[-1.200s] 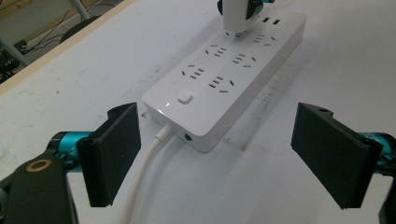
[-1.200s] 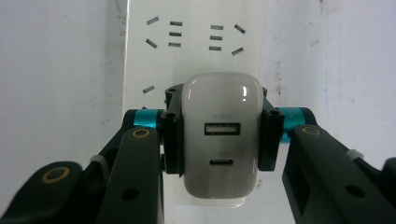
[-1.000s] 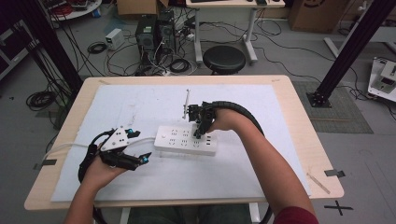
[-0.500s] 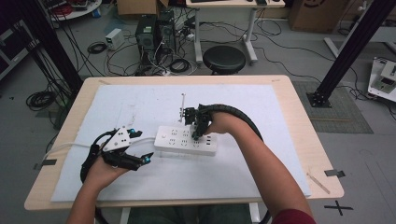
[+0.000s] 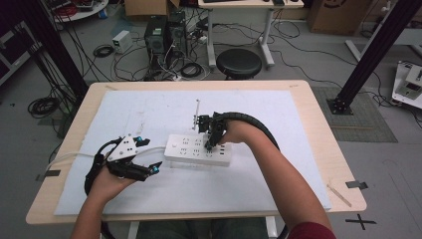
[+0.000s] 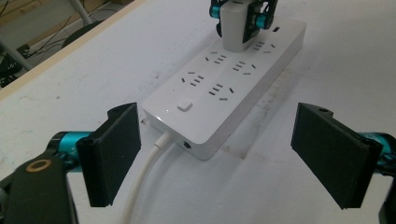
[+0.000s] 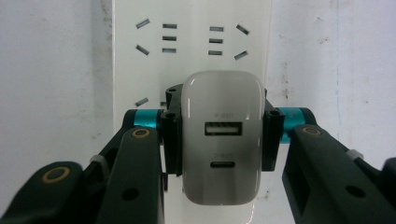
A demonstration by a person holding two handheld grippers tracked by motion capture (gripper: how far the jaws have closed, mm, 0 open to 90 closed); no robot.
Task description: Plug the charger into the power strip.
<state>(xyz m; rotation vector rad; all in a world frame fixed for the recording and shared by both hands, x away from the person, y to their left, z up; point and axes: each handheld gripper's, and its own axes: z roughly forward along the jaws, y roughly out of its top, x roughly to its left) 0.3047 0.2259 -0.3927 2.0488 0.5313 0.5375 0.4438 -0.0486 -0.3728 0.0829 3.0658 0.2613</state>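
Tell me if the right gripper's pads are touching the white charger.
Touching. The right gripper view shows the right gripper with both pads pressed flat against the sides of the white charger, no gap, above the power strip.

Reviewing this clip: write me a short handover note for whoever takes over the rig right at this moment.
Right tool: shut on the white charger, holding it upright over the far end of the power strip. The left gripper view shows the charger's base at the strip's top face; whether the prongs are fully seated cannot be told.
Left tool: open, empty, jaws either side of the strip's cord end without touching it.
Power strip lies flat on the white mat, its cord running off toward the left hand.
Done: charger picked up and brought onto a socket.
Left: probably press it home, let go, and steady the strip with the left tool if it shifts.
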